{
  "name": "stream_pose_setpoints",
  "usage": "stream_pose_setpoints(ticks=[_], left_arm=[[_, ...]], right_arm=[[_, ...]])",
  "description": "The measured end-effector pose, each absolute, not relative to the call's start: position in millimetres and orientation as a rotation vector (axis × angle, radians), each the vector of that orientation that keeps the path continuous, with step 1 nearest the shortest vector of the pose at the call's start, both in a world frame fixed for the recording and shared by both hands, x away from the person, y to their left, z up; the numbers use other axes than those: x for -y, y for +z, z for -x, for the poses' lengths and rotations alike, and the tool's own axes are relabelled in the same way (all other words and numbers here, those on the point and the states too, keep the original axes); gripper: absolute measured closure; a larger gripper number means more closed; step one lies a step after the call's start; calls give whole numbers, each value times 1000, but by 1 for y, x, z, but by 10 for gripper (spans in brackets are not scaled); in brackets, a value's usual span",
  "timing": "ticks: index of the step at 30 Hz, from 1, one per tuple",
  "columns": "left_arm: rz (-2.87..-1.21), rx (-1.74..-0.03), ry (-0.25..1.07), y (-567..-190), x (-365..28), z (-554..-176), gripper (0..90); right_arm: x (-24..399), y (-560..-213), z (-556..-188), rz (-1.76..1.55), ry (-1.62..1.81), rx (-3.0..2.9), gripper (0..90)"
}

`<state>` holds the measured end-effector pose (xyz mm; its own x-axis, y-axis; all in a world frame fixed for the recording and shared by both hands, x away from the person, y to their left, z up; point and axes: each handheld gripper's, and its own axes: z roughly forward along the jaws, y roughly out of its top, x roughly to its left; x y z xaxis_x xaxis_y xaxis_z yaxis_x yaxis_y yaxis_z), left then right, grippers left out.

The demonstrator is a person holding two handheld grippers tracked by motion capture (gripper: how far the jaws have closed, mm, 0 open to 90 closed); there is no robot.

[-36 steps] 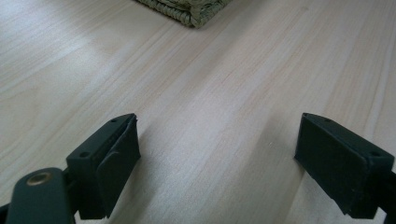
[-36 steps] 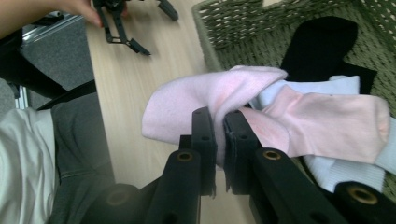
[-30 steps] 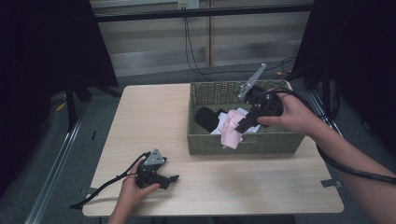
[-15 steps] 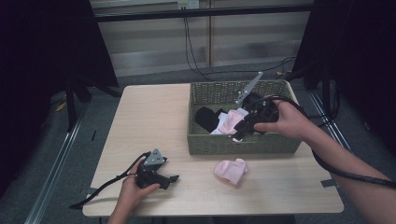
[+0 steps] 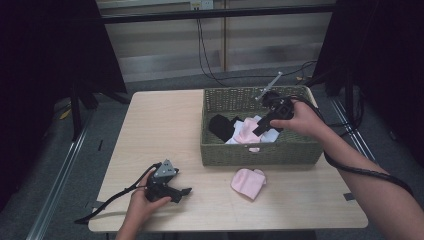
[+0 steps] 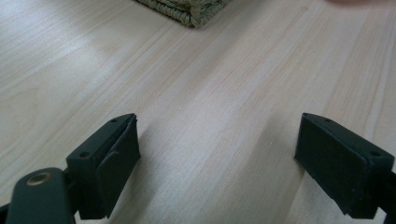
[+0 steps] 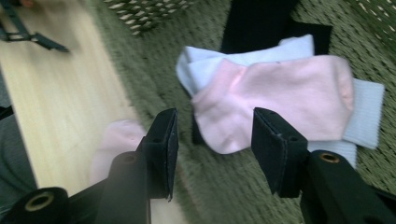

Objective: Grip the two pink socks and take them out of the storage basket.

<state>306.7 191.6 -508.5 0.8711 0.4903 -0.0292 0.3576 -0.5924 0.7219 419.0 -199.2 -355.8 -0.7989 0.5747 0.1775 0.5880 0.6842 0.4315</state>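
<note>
While the right hand-held gripper (image 5: 261,126) hangs over the woven basket (image 5: 260,152), its jaws have just been opening and now stand partly spread with nothing clamped between them. From the high view the basket sits on the far right part of the worktop (image 5: 165,125), and inside it lie a pink sock (image 5: 248,131), pale white-blue socks (image 5: 270,135) and a black sock (image 5: 220,126), all bunched toward the basket's left and middle. A second pink sock (image 5: 249,183) lies loose on the worktop just in front of the basket's near wall, apart from it.

The right gripper view brings the heap up close: the pink sock (image 7: 280,100) lies flat on top of the pale ones (image 7: 369,112), with the black sock (image 7: 261,21) tucked under and behind them, all on the basket's woven floor (image 7: 224,186). Its toe end lies in the gap between the two jaws, below them; whether the pads touch it I cannot tell. At the left of that view, beyond the basket's rim, the worktop shows, with the loose pink sock (image 7: 114,140) partly hidden behind the left jaw.

Near the front left of the worktop, the left hand-held gripper (image 5: 184,192) rests low in the person's hand, well apart from the basket. The left gripper view shows what the high view is too small to settle: both jaws spread wide over bare wood (image 6: 210,116), nothing between them, with a corner of the basket (image 6: 187,9) at the top edge.
</note>
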Motion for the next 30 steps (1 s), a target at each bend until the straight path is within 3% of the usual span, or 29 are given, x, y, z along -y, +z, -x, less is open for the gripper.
stream_pose_setpoints(ticks=[22, 30], left_arm=[[-2261, -609, 222, -509, -191, -307, 130], [-2261, -609, 222, -509, -191, -307, 130]], right_arm=[[201, -416, -457, 1128, -665, 2833, 491], [196, -434, -464, 1102, -586, 2858, 525]])
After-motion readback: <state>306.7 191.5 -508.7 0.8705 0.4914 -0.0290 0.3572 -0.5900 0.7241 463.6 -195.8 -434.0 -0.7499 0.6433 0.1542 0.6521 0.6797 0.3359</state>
